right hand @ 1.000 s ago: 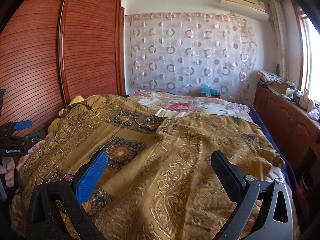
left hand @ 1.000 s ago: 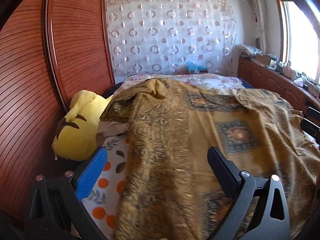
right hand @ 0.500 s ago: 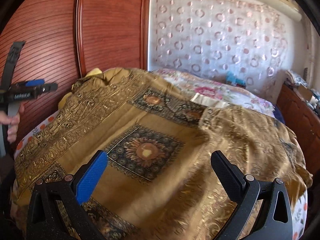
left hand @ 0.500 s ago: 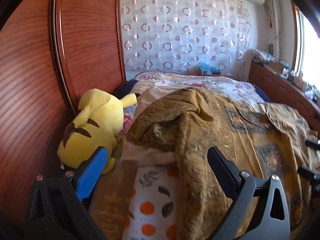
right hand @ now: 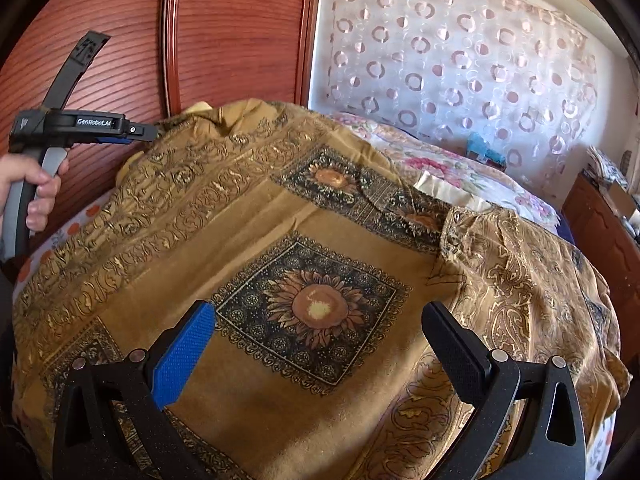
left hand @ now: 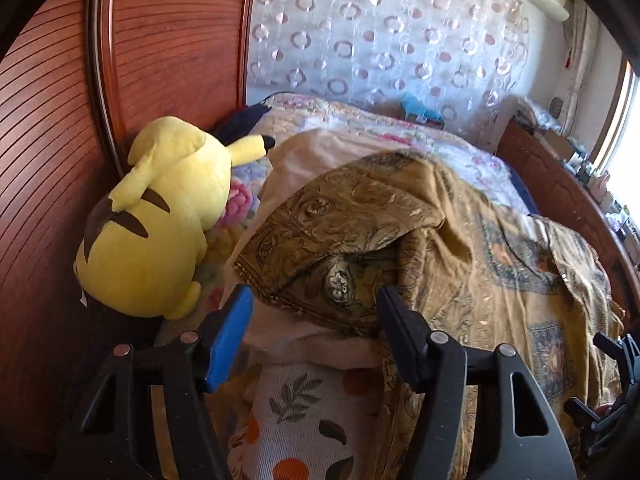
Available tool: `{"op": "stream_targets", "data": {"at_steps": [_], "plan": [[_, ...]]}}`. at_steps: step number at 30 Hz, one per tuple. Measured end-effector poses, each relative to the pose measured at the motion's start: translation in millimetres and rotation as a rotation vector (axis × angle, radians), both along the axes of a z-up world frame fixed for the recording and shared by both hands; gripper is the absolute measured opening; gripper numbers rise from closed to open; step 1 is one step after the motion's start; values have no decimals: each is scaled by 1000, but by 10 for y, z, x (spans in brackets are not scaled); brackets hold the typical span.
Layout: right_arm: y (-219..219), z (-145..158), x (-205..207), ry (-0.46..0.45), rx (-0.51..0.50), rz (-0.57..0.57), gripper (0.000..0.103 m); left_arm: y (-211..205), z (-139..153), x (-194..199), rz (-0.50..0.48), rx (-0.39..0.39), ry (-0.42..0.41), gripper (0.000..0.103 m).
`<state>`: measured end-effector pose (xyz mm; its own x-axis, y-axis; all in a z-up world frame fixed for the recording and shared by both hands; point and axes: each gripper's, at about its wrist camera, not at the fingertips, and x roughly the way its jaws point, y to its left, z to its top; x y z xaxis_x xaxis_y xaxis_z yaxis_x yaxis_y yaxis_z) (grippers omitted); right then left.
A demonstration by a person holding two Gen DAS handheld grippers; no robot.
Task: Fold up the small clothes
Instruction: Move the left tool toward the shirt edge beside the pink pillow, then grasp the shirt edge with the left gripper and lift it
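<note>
Left gripper point(left hand: 314, 330) hung low over the near edge of the bed point(left hand: 312, 420), its fingers point(left hand: 228, 336) partly apart and having just been narrowing, with nothing pinched between them yet. Just beyond the fingertips lay the folded-over corner of the golden patterned garment point(left hand: 348, 240), a flap bunched on a pale cloth point(left hand: 304, 344). Judged: the gripper was lined up on that hem because a corner gives a clean grab point for the next fold. Left of those fingers a yellow plush toy point(left hand: 160, 216) leaned against the wooden wardrobe point(left hand: 48, 160), clear of the cloth, likely shoved aside for room.

Right gripper point(right hand: 320, 336) hovered above the middle of the garment point(right hand: 320, 308), fingers point(right hand: 184, 356) wide apart, holding nothing. Directly ahead between the fingers was a sunflower square; the cloth lay spread fairly flat there, rumpled to the right of the fingers where a sleeve or collar piled up. Judged: flat spread kept so folds land straight. Far left of those fingers a hand point(right hand: 28, 188) gripped the other tool's handle.

Farther off: floral bedding point(right hand: 460, 168), then a circle-print curtain point(right hand: 460, 60). Folding looked barely begun.
</note>
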<state>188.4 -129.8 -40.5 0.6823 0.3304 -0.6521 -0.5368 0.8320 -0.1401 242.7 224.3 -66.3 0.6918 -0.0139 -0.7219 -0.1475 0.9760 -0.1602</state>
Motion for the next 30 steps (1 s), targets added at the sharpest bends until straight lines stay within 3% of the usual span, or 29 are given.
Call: {"op": "stream_targets", "data": {"at_steps": [2,6,9,15,22,25,30], "plan": [[25,-10,22,9,-16,-8,103,-22,-35,40,-9,-5,15,63],[99,-93,138,68,-50,-35,103,-4,-25,67,-16,-25,19,48],[49,-81,189,95,-25,-52,103,-8,9,92,-35,-26,23,31],[18,-59,188,92,9,-67,103,21,28,161,-59,-6,54,11],[11,-75,197,89,9,-64,103,19,137,93,-62,23,30,7],[6,-73,187,85,10,-66,103,-57,224,15,-76,72,-5,6],[8,-73,182,86,7,-65,103,-256,491,-32,-133,101,-65,2]]}}
